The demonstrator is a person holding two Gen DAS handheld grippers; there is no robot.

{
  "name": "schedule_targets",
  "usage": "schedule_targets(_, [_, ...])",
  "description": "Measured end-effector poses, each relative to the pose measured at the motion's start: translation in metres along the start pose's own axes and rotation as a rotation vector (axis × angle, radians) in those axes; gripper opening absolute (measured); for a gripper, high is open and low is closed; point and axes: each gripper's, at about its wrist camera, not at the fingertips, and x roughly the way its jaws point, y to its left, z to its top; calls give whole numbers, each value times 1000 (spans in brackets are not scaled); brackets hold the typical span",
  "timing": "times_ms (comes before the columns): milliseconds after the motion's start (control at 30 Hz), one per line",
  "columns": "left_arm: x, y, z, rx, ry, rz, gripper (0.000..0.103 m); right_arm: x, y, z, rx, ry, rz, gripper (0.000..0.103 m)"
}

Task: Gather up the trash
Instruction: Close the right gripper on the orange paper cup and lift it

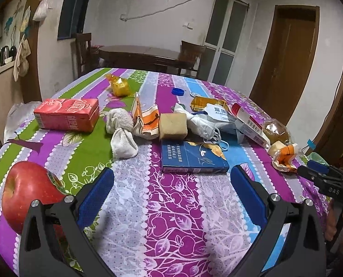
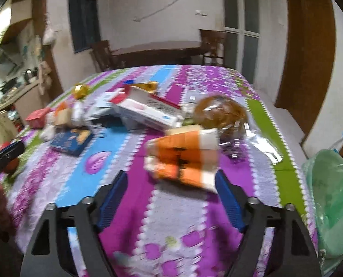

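Your right gripper (image 2: 171, 180) and left gripper (image 1: 171, 180) gape with nothing between them, over bare tablecloth (image 1: 171, 219); the orange wrapper (image 2: 185, 159) lies near the table's right edge.

The left gripper (image 1: 171, 177) hovers over the desk (image 1: 171, 219) with its blue pads wide apart and nothing between them. Just ahead lies a blue cigarette box (image 1: 193, 155), and beyond it a tan block (image 1: 173, 125) and crumpled white tissue (image 1: 123, 136). A red apple (image 1: 30, 191) sits beside the left finger and a red carton (image 1: 67, 115) farther back. The right gripper (image 1: 319, 173) enters at the right edge near an orange-and-white wrapper (image 1: 284, 155).
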Motion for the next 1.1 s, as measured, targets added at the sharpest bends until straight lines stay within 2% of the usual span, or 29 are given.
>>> schedule_targets(67, [0,0,0,-1,-1,-1,98,2,-5,6,-9,-12,-11,88])
schedule_targets(267, [3,-2,0,0,5,-4,98,28,-32,34,-35,44,128,87])
schedule_targets(333, [3,-2,0,0,6,-3,98,44,-40,35,-26,99,177,76])
schedule_targets(400, [3,-1,0,1,8,-1,98,57,-41,30,-16,149,223,37])
schedule_targets(433, [4,-1,0,2,9,3,98,60,-41,27,-8,169,254,28])
schedule_targets(467, [4,-2,0,3,11,4,98,57,-39,25,6,157,294,9])
schedule_targets(567, [5,-1,1,0,11,5,98,31,-28,15,5,73,348,9])
schedule_targets(633, [5,0,3,0,13,6,98,21,-20,5,27,79,400,9])
schedule_targets(667, [6,0,3,0,13,6,98,16,-14,-3,47,86,458,9])
schedule_targets(767, [6,1,3,0,12,7,98,-3,-3,-19,90,68,507,9])
schedule_targets(833, [6,2,4,-3,7,10,98,-16,0,-25,108,44,486,9])
schedule_targets(900, [6,1,3,-2,4,14,98,-31,10,-32,64,21,381,9])
schedule_targets(933, [6,1,2,-1,5,19,98,-32,11,-33,68,24,361,9])
schedule_targets(1033, [5,1,1,-2,4,33,98,-22,18,-43,90,85,382,10])
schedule_targets(1067, [5,1,0,-2,3,37,98,-19,22,-46,78,102,363,12])
schedule_targets(1100, [4,1,0,-3,1,44,98,-19,22,-48,71,110,358,21])
